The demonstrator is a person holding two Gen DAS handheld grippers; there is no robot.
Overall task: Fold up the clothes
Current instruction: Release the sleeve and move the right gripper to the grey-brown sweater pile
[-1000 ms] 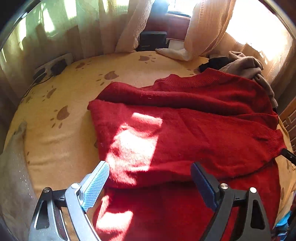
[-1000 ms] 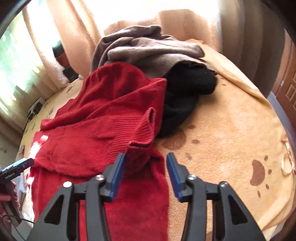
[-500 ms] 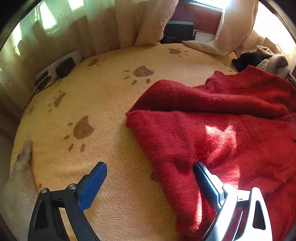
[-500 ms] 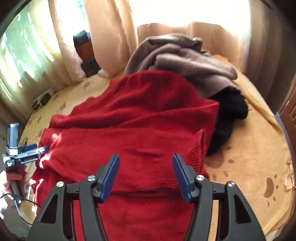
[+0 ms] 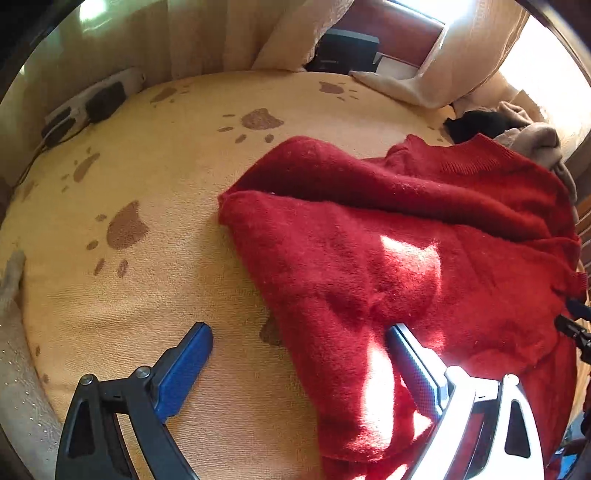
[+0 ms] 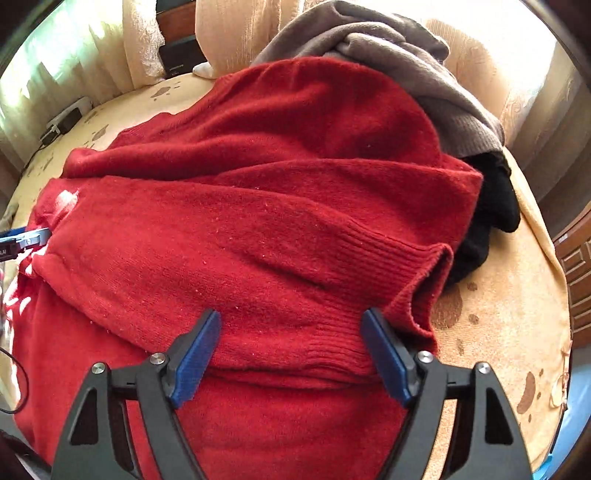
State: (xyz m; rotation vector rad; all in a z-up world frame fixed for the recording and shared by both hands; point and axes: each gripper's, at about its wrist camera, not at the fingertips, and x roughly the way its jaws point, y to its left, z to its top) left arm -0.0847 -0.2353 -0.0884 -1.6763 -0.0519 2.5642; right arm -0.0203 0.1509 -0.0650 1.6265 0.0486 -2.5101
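A round-looking bed carries a tan plush blanket [image 5: 155, 295] printed with brown paw marks; cream curtains [image 6: 229, 33] hang close behind it, sun pouring through them, and a white power strip [image 5: 92, 99] with a dark plug lies at the blanket's far edge. A dark wood door [image 6: 576, 266] shows at the right. The red sweater [image 6: 258, 206] lies spread across the bed — fuzzy knit, its sleeve folded over the body, the ribbed cuff [image 6: 413, 280] curling up near the right edge. Behind it sit a heap of grey-brown knitwear [image 6: 406, 62] and a black garment [image 6: 495, 206], both soft and crumpled. The left gripper [image 5: 299, 350] is spread wide, one blue pad over bare blanket, the other over the sweater's sunlit edge, pinching nothing. The right gripper [image 6: 290, 343] hangs over the folded sleeve, its jaws opening, the ribbed knit lying between them but not squeezed.
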